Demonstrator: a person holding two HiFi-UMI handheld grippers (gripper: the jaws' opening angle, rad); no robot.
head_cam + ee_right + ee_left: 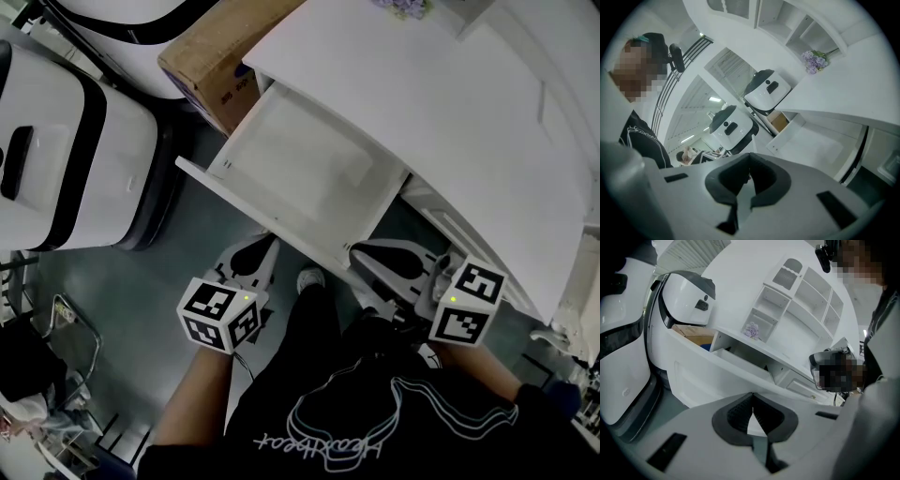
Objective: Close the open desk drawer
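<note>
The white desk [469,122] fills the upper right of the head view. Its drawer [309,169] is pulled out toward the lower left, and its inside looks empty. My left gripper [255,255] is shut on nothing, its tips just short of the drawer's front panel [272,223]. My right gripper [370,255] is also shut and empty, close under the panel's right end. In the left gripper view the left gripper [753,409] faces the drawer [708,376] from its outer side. The right gripper [749,176] has the drawer [815,140] ahead to its right.
A cardboard box [211,70] stands on the floor behind the drawer. A large white machine with black trim [66,159] sits to the left. Purple flowers [813,61] rest on the desktop below white shelves [801,296]. My legs and a shoe [309,279] are under the drawer.
</note>
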